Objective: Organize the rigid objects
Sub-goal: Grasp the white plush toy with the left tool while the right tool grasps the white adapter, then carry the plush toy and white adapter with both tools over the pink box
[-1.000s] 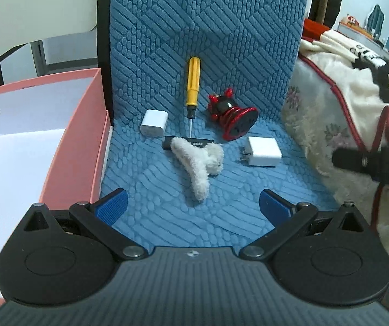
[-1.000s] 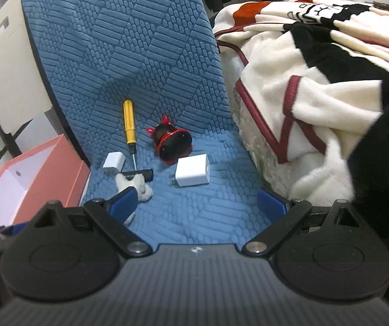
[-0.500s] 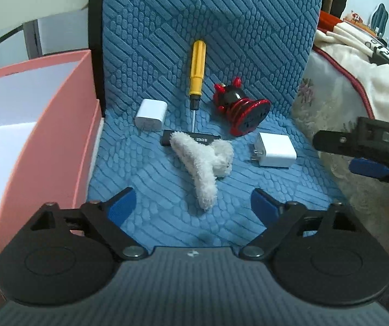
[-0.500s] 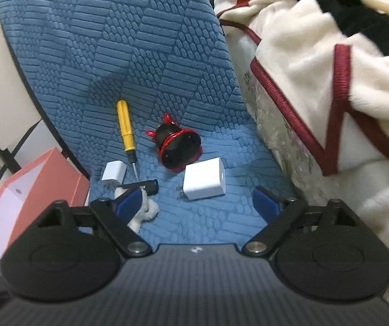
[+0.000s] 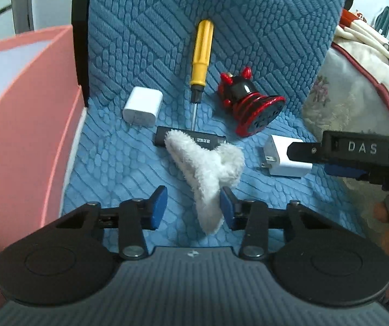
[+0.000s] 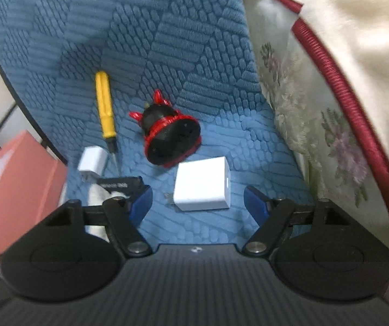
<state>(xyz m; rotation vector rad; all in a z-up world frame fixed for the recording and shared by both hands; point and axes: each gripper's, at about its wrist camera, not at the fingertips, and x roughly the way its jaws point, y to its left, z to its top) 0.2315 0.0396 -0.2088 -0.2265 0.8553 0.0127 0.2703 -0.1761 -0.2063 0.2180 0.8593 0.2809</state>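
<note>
Rigid objects all lie loose on the blue quilted seat cover (image 5: 107, 168); none is visibly packed in the pink cardboard box (image 5: 25, 135) at the frame's left.

Left gripper (image 5: 193, 207) is closing around the fluffy white hair claw (image 5: 208, 171), not yet pinched. Right gripper (image 6: 197, 203) is closing over the large white charger cube (image 6: 201, 187), untouched. Yellow-handled screwdriver (image 5: 201, 54), red-and-black horned figurine (image 5: 251, 106), small white plug (image 5: 142, 106) and black stick (image 5: 208, 141) under the claw remain.

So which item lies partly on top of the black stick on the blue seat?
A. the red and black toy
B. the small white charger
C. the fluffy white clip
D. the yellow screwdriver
C: in the left wrist view the fluffy white clip drapes over the middle of the black stick.
</note>
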